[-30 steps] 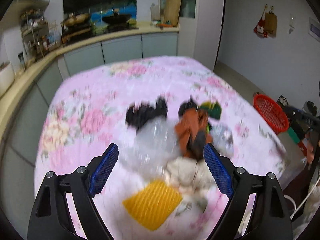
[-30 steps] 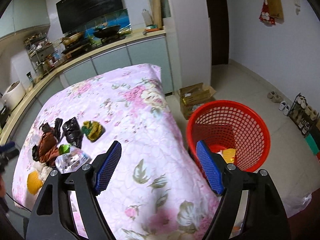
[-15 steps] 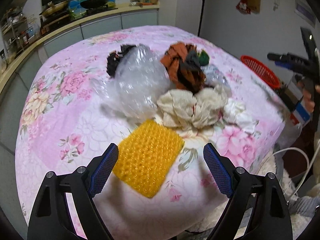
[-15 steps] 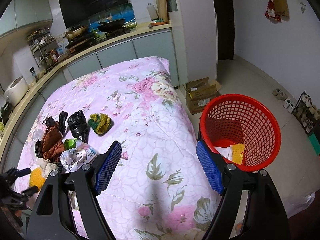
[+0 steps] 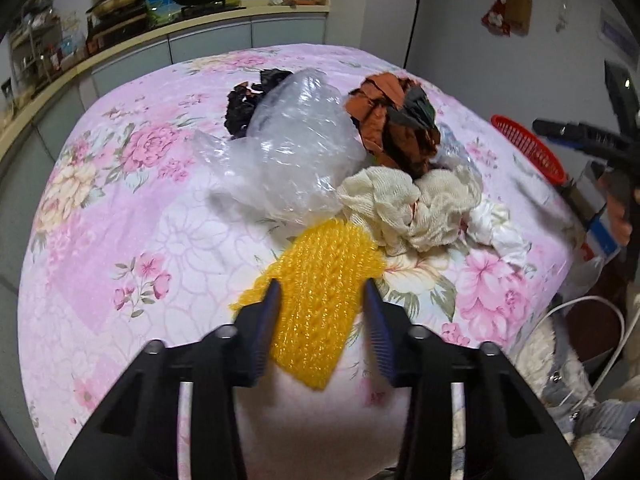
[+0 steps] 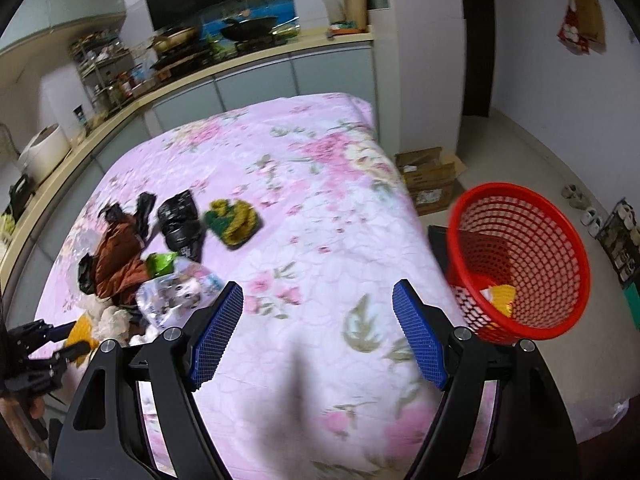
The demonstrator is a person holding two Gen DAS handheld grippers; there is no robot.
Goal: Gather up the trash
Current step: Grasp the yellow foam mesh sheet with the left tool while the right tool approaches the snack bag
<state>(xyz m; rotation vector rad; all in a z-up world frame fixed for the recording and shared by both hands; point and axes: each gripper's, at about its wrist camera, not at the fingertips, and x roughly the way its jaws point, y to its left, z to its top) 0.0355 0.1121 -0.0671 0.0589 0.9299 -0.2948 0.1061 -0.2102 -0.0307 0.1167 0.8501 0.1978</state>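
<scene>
**Yellow foam net between closing jaws**

While the left gripper (image 5: 322, 300) closes its jaws, the yellow foam net (image 5: 320, 280) lies between them at the near edge of the floral bedspread (image 5: 120, 200), pads about touching its sides. It looks featherlight, springy and ribbed, so I judge a squeeze across its middle holds best. At twelve o'clock sit a crinkled clear plastic bag (image 5: 296, 152), slippery and limp, and soft cream cloth (image 5: 408, 208). The right gripper (image 6: 318, 332) hangs apart and empty; at its three o'clock stands the rigid red mesh basket (image 6: 520, 256).
</scene>
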